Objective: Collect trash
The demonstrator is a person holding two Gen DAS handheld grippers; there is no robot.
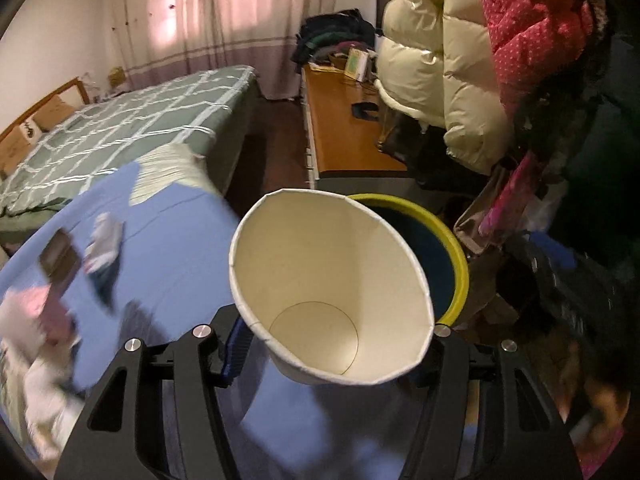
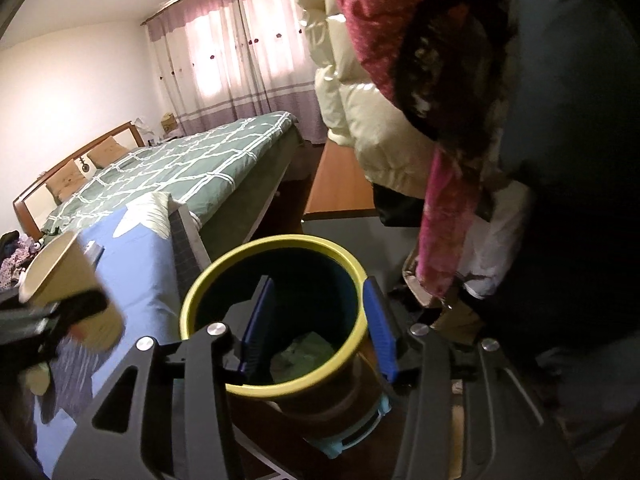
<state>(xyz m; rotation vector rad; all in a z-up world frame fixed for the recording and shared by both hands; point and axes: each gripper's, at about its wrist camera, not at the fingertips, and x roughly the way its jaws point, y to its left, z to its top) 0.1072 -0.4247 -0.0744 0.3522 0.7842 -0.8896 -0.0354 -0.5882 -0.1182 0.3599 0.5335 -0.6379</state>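
Carrying: left gripper (image 1: pixel 332 356) clamps a white paper cup (image 1: pixel 332 292) just short of the yellow-rimmed bin (image 2: pixel 276 312) | right gripper (image 2: pixel 316 336) hangs unclenched over that bin, gripping nothing; crumpled trash inside | next, likely: bring cup above rim; release

Backlit curtains (image 1: pixel 208 20) glow; dim room; edges warped, perhaps motion-blurred.

Bin (image 2: pixel 276 312) mouth lies open; hanging coats (image 2: pixel 400 80) crowd its right side.
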